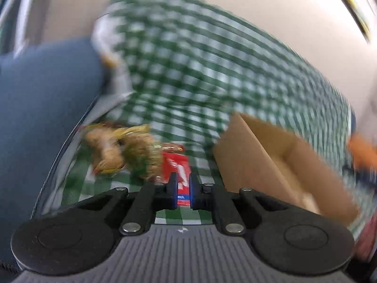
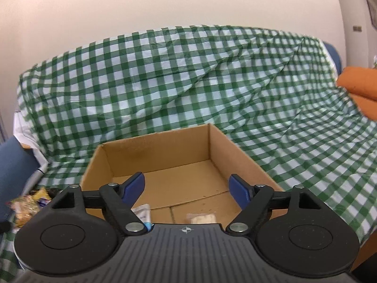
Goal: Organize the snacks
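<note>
Jaws of the left gripper were pressed nearly together on a thin red packet, pinching it at its near end, though blur in the left wrist view left the contact itself hard to confirm. Jaws of the right gripper stood spread wide with nothing between them, hovering over the cardboard box.

The red packet lay flat on the green checked cloth, close to the left wall of the box, with a heap of crinkly yellow and gold snack bags just beside it toward the cloth's left edge. Whatever the cloth covered was not a desk; it draped over something soft-looking with blue upholstery showing at the side. Inside the box, near its front wall, a white wrapper and a pale packet already lay on the floor.

The red packet looked light, flat and flexible, with a slick film skin, so a pinch on an end seam seemed safer than one across its middle, where the contents might crush or the film might slip free
</note>
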Motion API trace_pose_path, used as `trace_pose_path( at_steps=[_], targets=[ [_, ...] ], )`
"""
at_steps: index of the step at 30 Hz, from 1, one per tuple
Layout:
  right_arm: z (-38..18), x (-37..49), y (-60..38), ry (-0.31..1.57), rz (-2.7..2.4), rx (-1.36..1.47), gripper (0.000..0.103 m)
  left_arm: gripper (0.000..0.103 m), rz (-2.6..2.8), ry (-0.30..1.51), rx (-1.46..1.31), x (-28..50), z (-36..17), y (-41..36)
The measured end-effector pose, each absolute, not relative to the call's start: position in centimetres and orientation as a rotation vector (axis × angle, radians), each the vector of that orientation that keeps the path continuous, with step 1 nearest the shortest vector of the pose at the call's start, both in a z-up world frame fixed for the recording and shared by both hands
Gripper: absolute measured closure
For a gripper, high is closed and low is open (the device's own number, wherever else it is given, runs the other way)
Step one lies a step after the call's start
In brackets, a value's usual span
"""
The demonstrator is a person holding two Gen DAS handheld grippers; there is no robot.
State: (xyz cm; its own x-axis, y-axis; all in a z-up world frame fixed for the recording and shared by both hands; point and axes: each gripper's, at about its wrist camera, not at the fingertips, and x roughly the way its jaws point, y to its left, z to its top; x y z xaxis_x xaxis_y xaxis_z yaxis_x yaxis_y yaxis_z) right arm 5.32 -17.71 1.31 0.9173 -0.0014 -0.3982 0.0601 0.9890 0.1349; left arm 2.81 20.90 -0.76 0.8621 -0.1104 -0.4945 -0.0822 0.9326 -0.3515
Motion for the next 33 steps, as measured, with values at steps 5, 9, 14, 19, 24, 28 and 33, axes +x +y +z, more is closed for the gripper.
trace_pose_path(
  at_steps=[5, 9, 14, 19, 24, 28, 33],
  targets=[
    [0.6, 5.6, -18.2, 0.404, -0.095, 0.187, 0.023, 0.094, -0.033, 0.506, -0.449, 3.4, -0.9, 22.0],
    [0.1, 5.4, -17.7, 0.420, -0.109, 0.187, 0.023, 0.093, -0.055, 0.535, -0.481, 4.3, -1.6, 22.5],
    [-0.3, 5.3, -16.3, 0.409, -0.151, 0.131, 0.023, 0.093, -0.048, 0.546, -0.529, 4.9, -2.2, 22.9],
    [-0.2, 5.2, -15.1, 0.400, -0.135, 0.118, 0.023, 0.093, -0.035, 0.538, -0.560, 5.1, -2.4, 23.3],
    [0.3, 4.4, -12.7, 0.370, -0.059, 0.072, 0.033, 0.091, 0.011, 0.556, -0.563, 5.4, -2.7, 23.5],
    [0.7, 3.8, -10.8, 0.352, 0.041, 0.045, 0.044, 0.091, 0.030, 0.565, -0.562, 5.6, -2.9, 23.6],
    [1.5, 3.1, -8.2, 0.339, 0.153, 0.006, 0.060, 0.091, 0.036, 0.562, -0.576, 5.5, -3.0, 23.9]
  ],
)
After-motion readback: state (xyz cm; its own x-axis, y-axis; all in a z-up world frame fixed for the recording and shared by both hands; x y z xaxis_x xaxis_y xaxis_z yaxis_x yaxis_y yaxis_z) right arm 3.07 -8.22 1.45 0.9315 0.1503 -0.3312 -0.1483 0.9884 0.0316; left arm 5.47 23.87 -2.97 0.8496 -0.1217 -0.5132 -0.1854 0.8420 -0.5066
